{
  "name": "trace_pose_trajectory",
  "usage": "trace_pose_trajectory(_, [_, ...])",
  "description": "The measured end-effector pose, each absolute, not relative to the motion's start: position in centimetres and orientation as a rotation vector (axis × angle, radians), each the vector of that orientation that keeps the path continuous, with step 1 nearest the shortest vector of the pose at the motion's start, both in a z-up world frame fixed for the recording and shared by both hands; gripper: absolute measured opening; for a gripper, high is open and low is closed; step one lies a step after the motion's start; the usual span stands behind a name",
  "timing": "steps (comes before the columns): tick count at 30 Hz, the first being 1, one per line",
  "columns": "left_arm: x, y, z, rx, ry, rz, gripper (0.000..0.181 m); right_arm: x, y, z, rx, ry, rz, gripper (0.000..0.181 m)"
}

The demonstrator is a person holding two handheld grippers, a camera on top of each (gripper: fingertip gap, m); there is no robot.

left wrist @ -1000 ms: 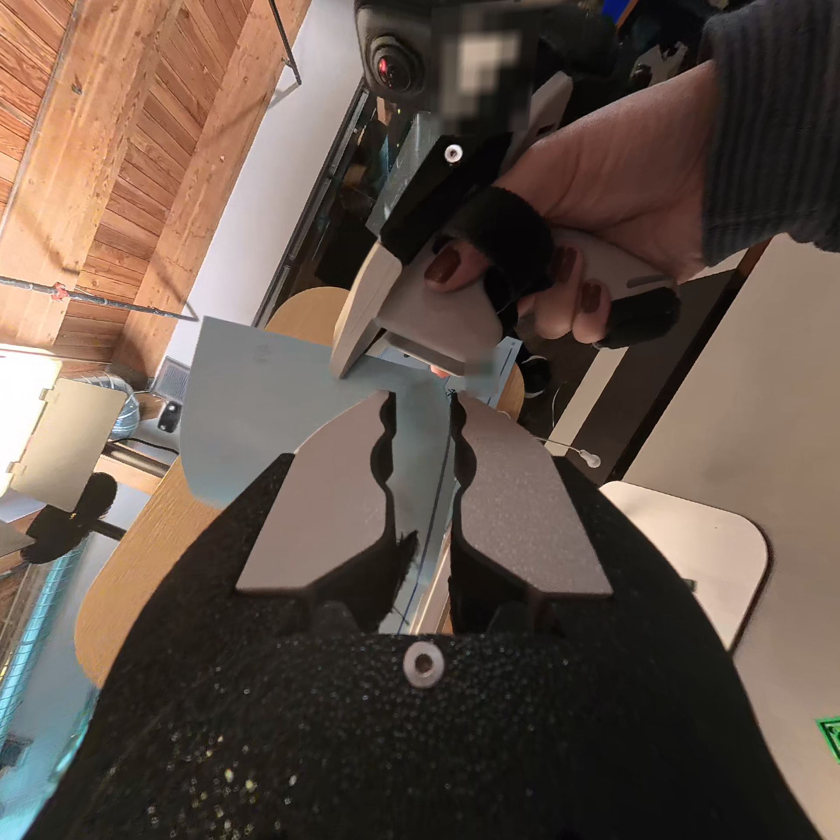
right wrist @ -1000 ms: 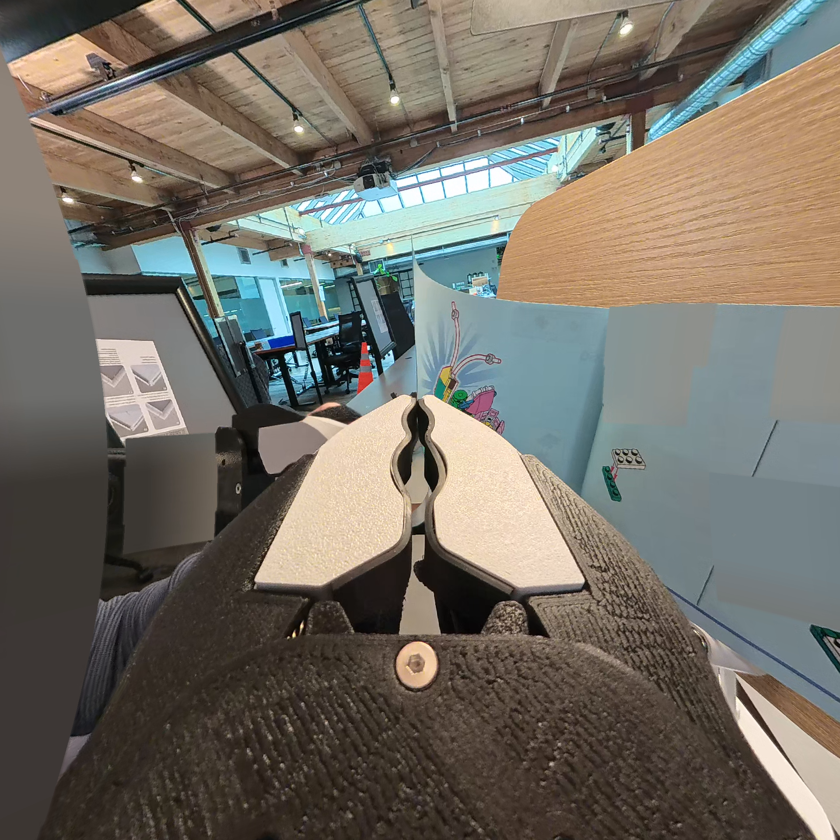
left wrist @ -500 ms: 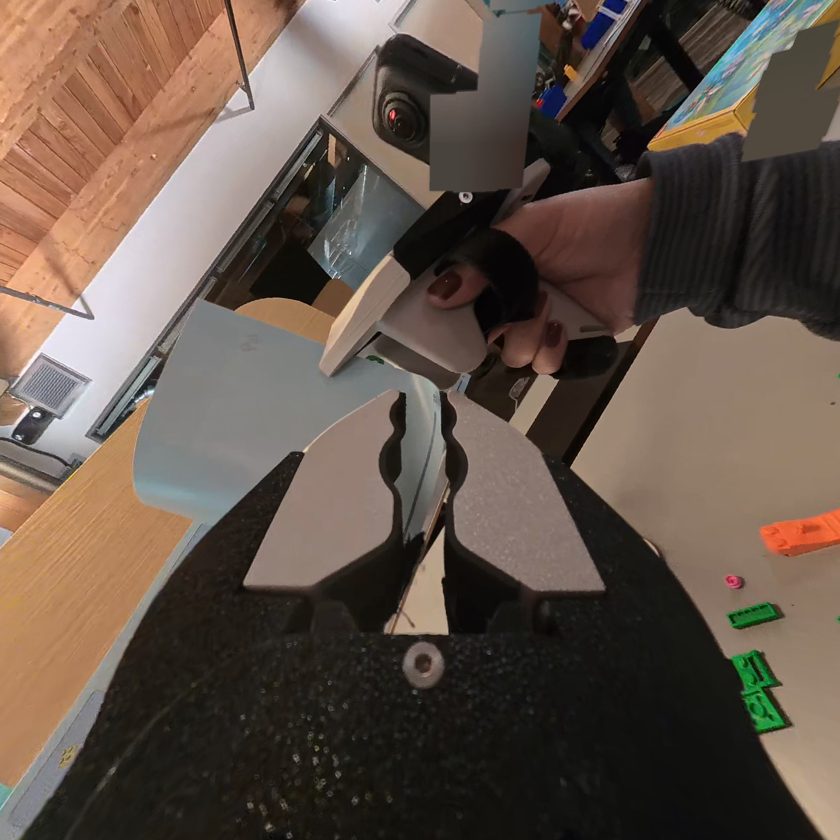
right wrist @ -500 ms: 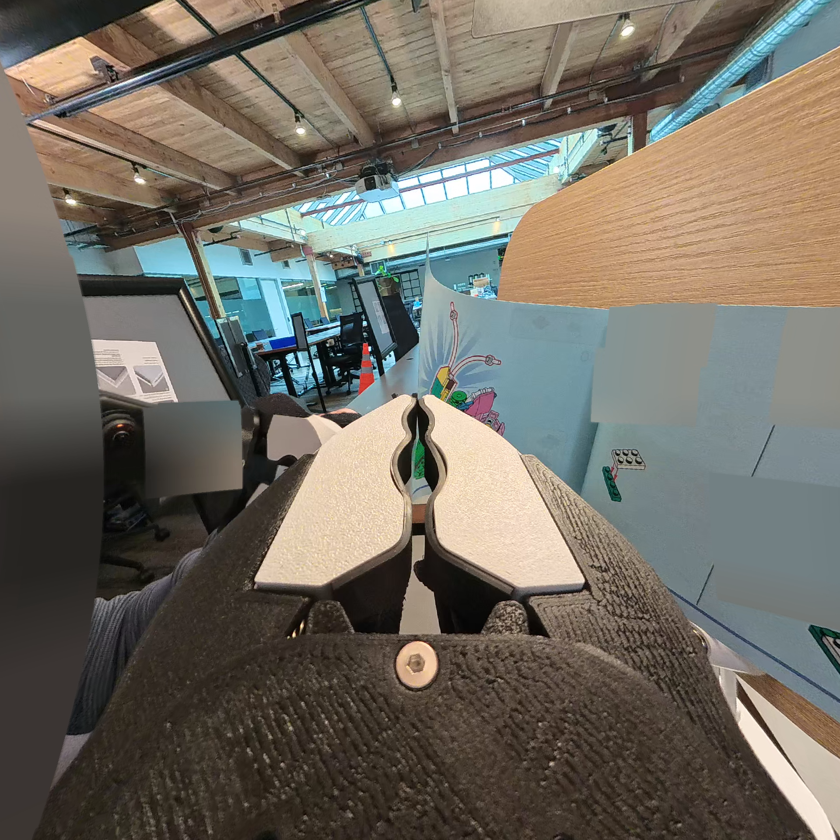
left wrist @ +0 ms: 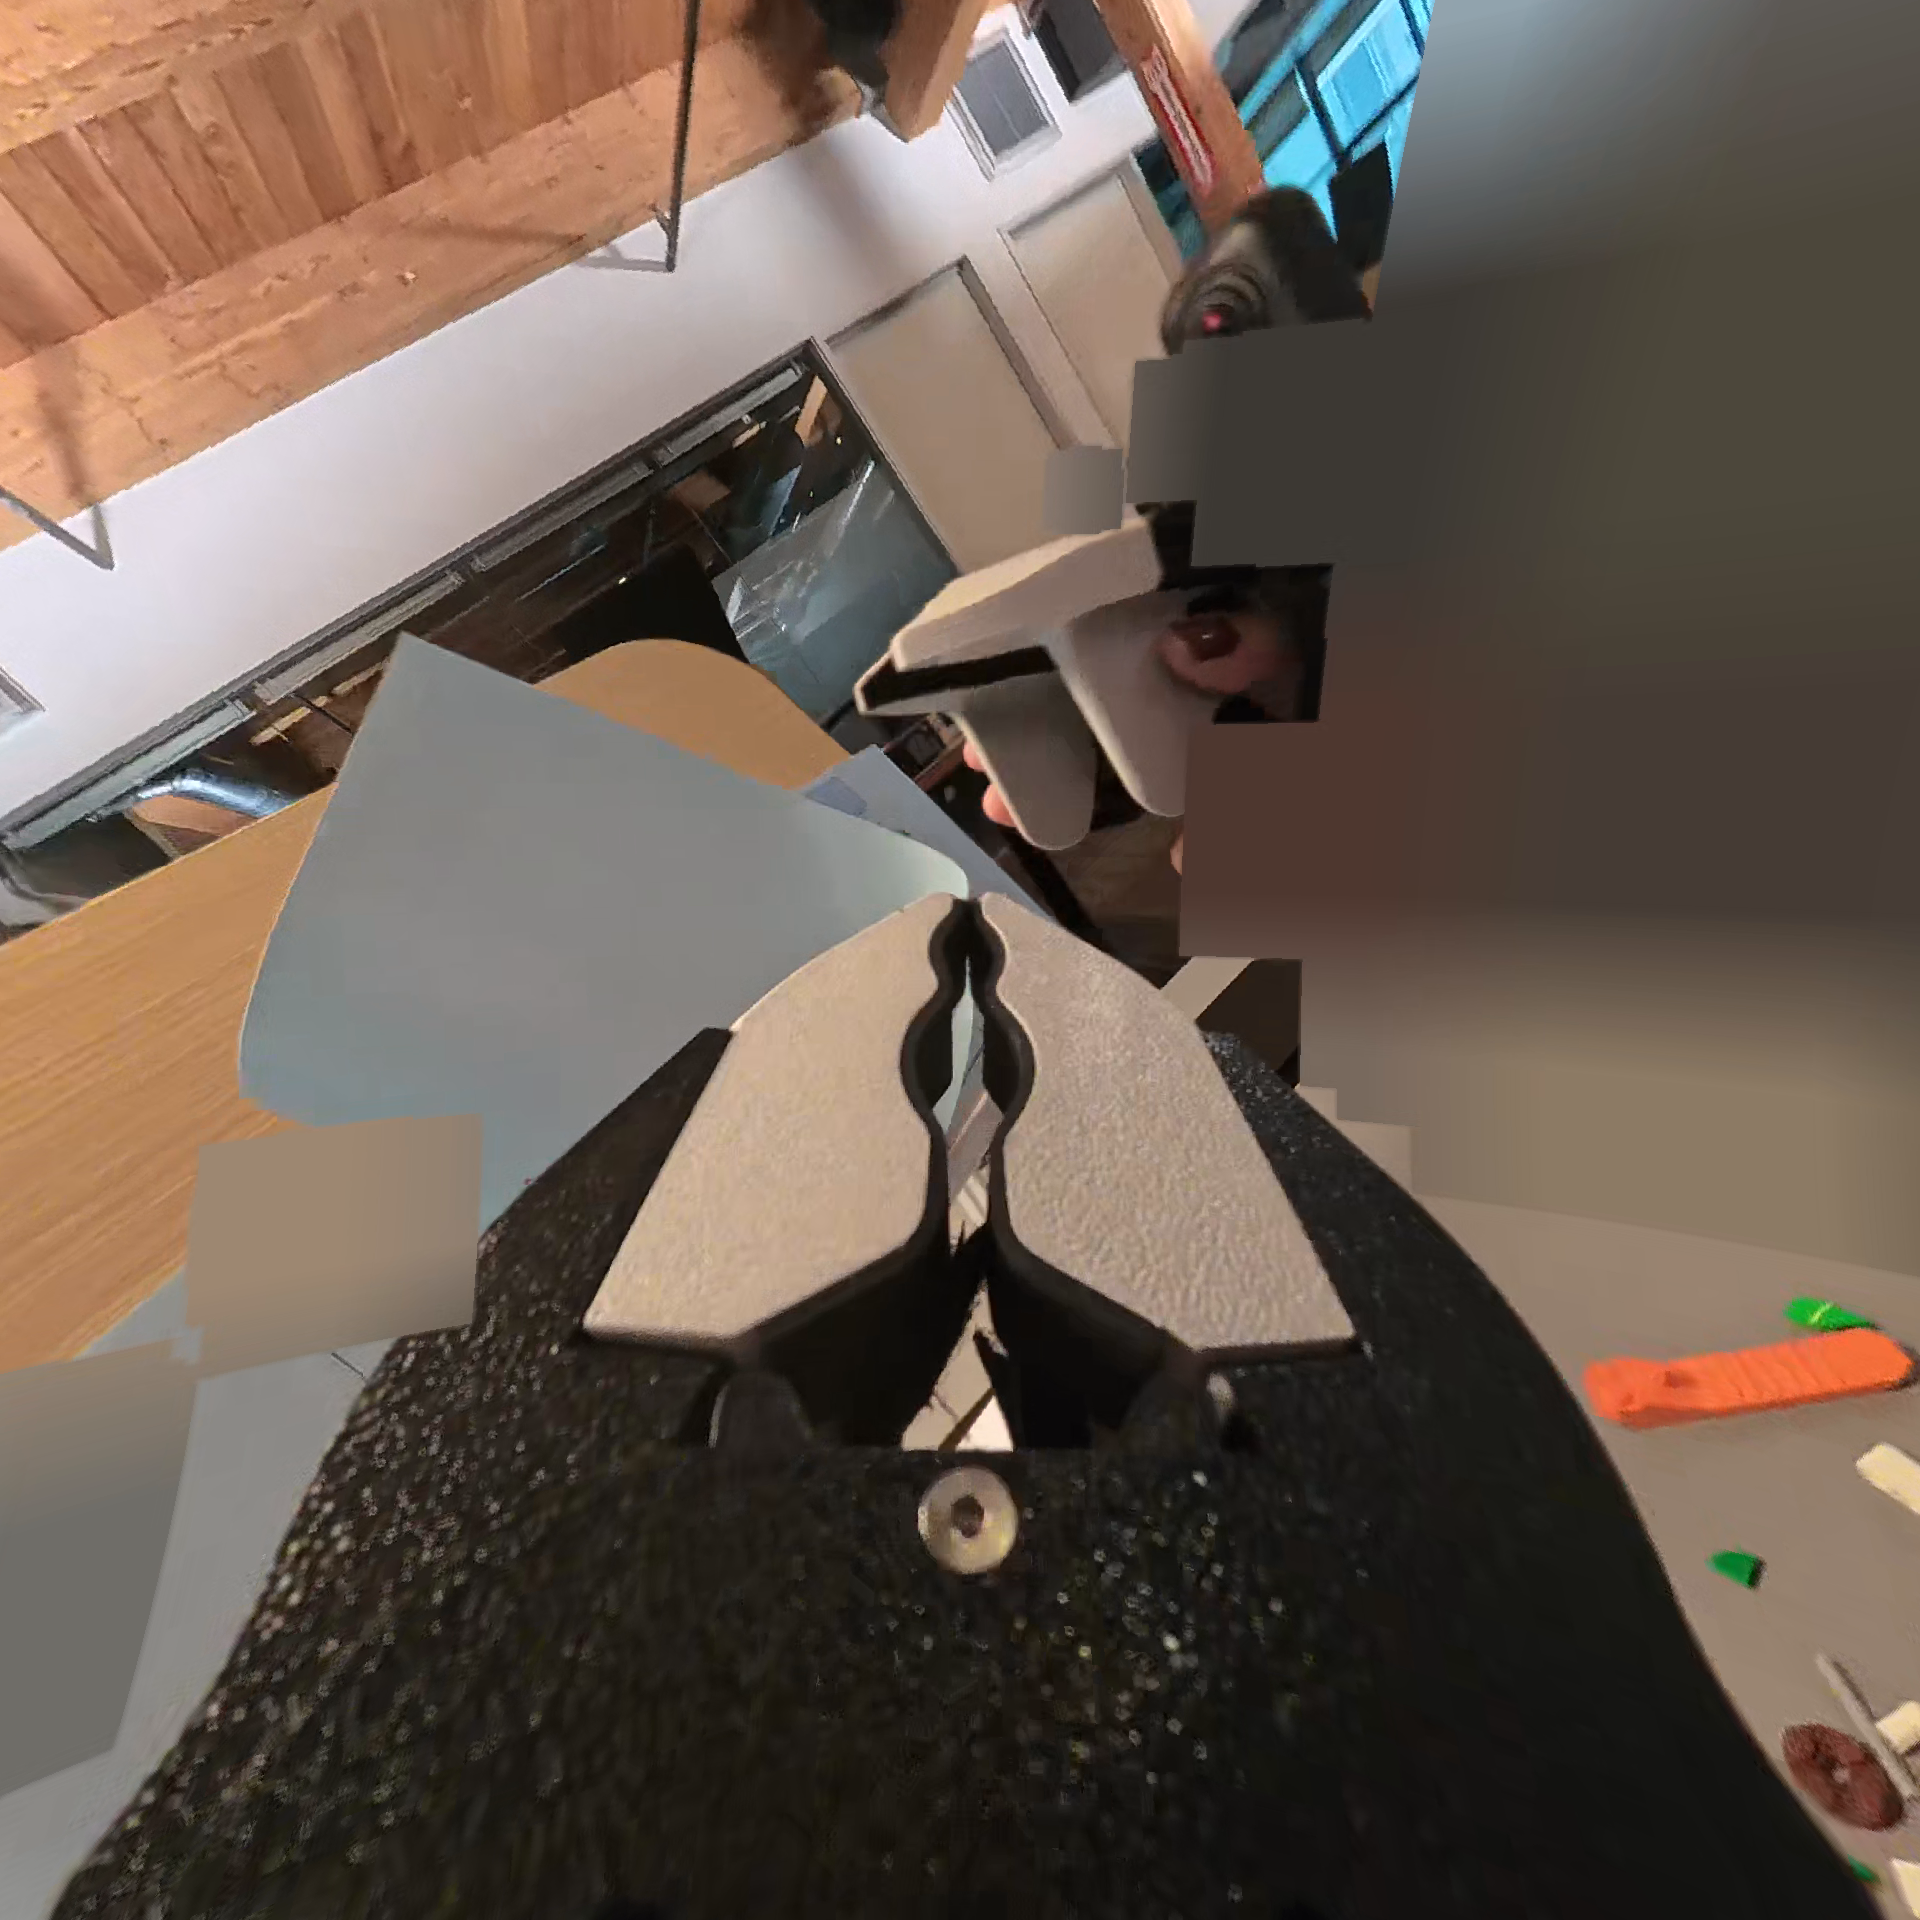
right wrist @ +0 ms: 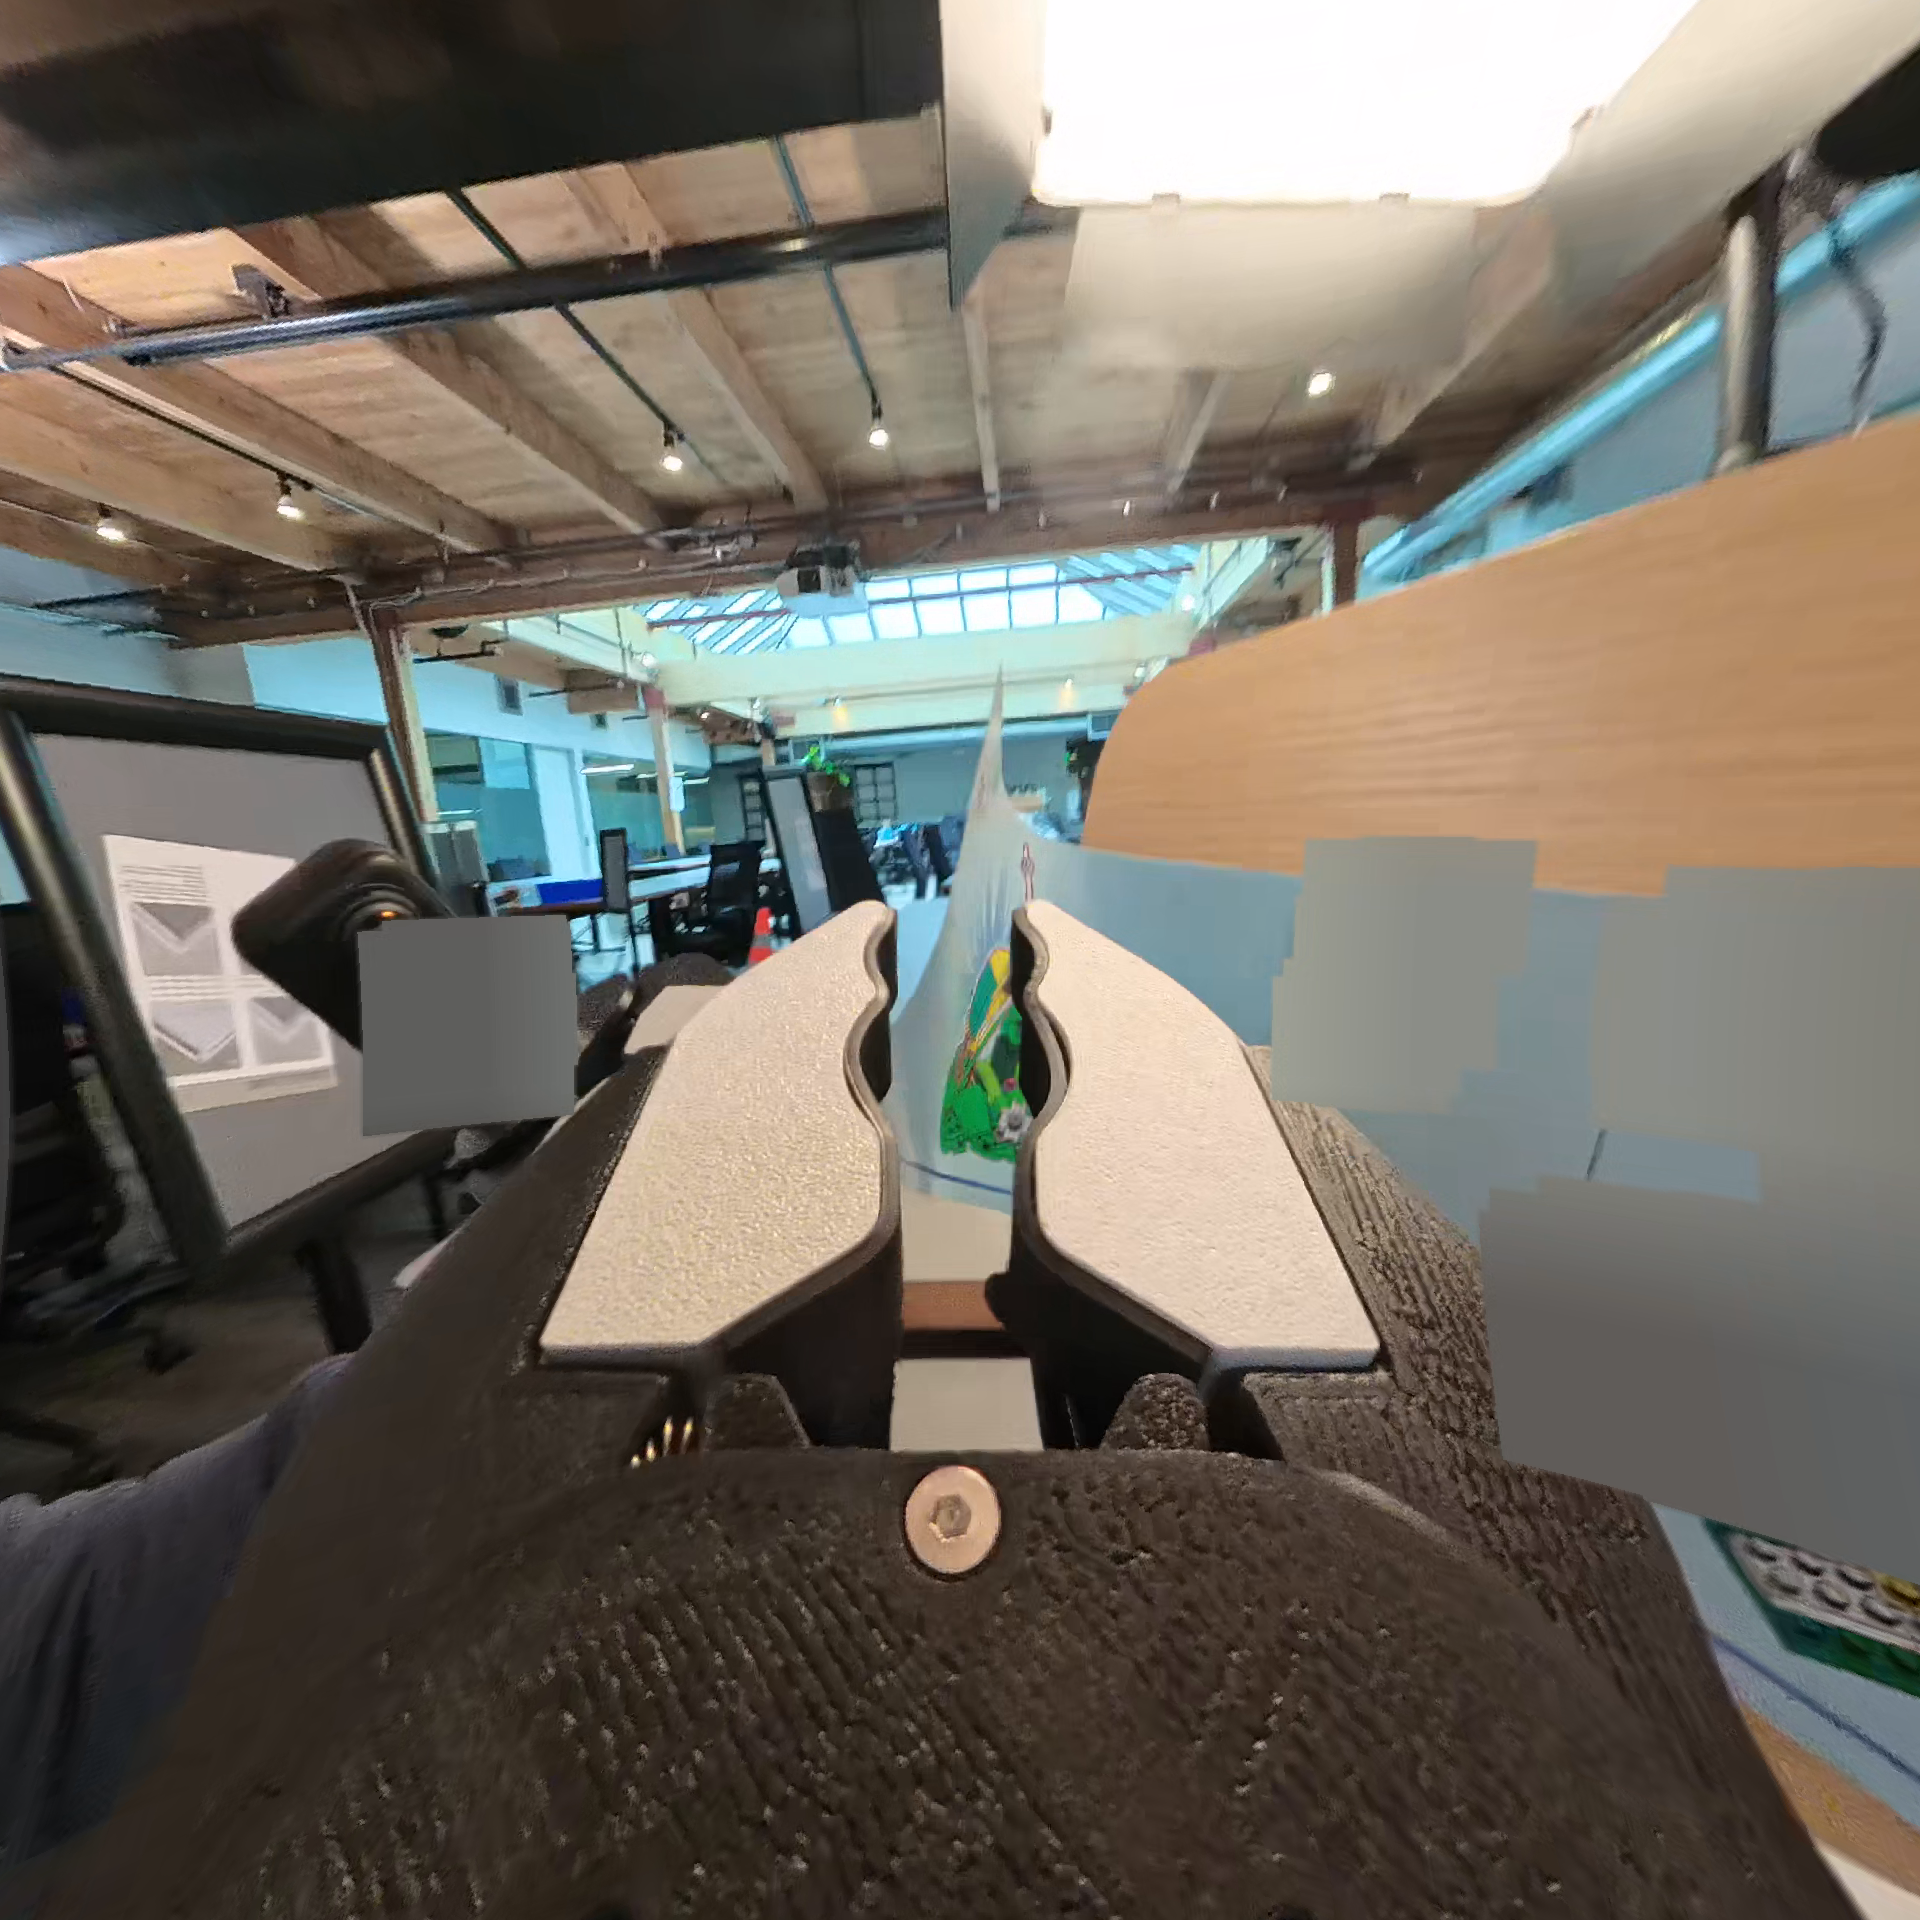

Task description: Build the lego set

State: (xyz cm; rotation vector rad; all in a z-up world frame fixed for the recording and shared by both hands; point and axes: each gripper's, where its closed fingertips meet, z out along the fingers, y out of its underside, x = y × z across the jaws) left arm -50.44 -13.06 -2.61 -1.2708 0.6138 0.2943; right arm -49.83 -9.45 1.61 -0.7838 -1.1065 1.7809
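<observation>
The pale blue instruction booklet (left wrist: 582, 914) stands raised off the wooden table (left wrist: 114, 1049), its edge pinched between the closed tips of the left gripper (left wrist: 968, 914). The right gripper (right wrist: 954, 920) is parted and empty, with a booklet page (right wrist: 987, 1049) just beyond its gap. An orange brick separator (left wrist: 1745, 1377) and small green pieces (left wrist: 1737, 1567) lie on the grey tabletop (left wrist: 1558, 1247).

Left gripper (left wrist: 968, 914): both fingers pressed together at the tips, raised and angled upward. Right gripper (right wrist: 954, 920): 2 fingers parted with a clear gap between them, held roughly level and pointing forward. In the left wrist view the right gripper (left wrist: 940, 681) shows farther off, a hand's fingertip (left wrist: 1205, 646) resting against its grey body; the hand is otherwise masked.
</observation>
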Motion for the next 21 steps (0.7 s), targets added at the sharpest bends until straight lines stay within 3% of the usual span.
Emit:
trace_pose_trajectory(1, [-50.7,-13.3,-2.3,-1.260,0.591,0.255,0.000,-49.5,-9.4,1.8,-0.755,-1.102,1.759,0.020])
trace_pose_trajectory(9, [-51.2,-14.7,-1.1,-1.159,0.511,-0.032,0.000,-49.9,-11.9,-0.1,-0.673,-1.338,1.582,0.022])
trace_pose_trajectory(21, [-51.2,-15.3,-0.7,-1.134,0.510,-0.087,0.000,-51.1,-14.3,-2.2,-0.600,-1.519,1.391,0.022])
